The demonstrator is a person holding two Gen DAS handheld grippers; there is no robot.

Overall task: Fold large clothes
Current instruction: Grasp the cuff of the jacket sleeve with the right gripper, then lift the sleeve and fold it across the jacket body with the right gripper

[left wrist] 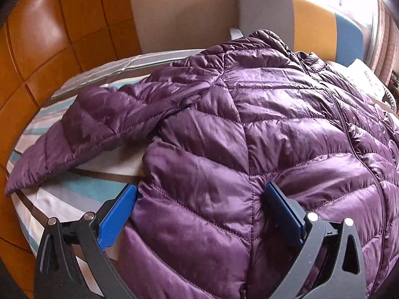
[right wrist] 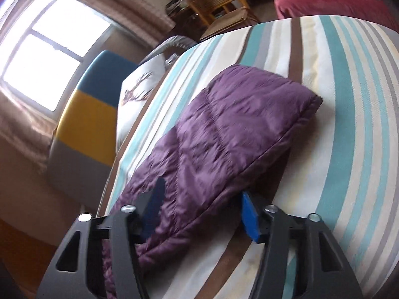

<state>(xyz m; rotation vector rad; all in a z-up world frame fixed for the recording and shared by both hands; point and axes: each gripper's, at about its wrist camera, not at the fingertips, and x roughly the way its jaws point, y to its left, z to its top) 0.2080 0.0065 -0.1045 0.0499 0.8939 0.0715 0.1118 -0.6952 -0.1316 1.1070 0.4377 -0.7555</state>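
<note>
Both grippers, left gripper (left wrist: 199, 211) and right gripper (right wrist: 202, 209), gape wide astride the purple jacket (left wrist: 249, 124), hem and sleeve (right wrist: 224, 124) between their fingers, seemingly poised to pinch for folding.

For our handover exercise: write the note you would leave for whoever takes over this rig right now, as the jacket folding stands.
Left hand-held gripper: open, straddling the bottom hem of the purple down jacket.
Right hand-held gripper: open, fingers either side of the right sleeve.
Jacket lies front up, zipped, on the striped bed; left sleeve spread out sideways.
Done: jacket spread out. Left: all folds, sleeves first, probably.
</note>
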